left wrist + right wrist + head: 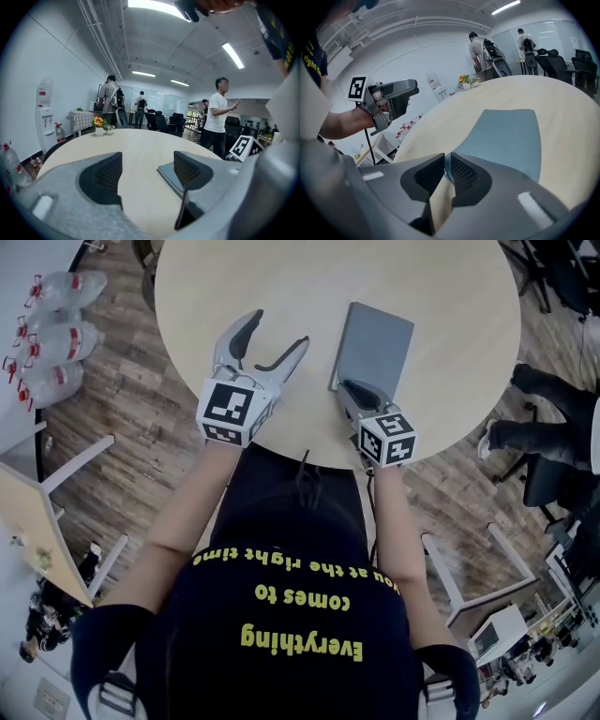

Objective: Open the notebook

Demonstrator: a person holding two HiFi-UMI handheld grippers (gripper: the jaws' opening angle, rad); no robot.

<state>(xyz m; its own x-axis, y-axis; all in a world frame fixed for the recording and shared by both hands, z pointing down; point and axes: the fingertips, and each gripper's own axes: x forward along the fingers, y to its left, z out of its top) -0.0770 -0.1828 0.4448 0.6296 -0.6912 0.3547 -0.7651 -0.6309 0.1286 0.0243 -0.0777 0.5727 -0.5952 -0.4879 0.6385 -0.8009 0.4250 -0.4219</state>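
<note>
A closed grey notebook (375,348) lies flat on the round pale table (281,277), right of centre. My right gripper (349,387) sits at the notebook's near left corner. In the right gripper view its jaws (446,169) stand almost together, pinching that corner of the notebook (506,136). My left gripper (277,331) hovers over bare table just left of the notebook, jaws wide apart and empty. The left gripper view shows its pads (101,176) spread, with the notebook's edge (171,174) behind the right pad. The left gripper (411,91) also shows in the right gripper view.
A small flower pot (98,126) stands at the table's far side. Water bottles (56,334) lie on the floor at left. A seated person's legs (544,418) are beside the table at right. Several people (218,117) stand beyond the table, near office chairs.
</note>
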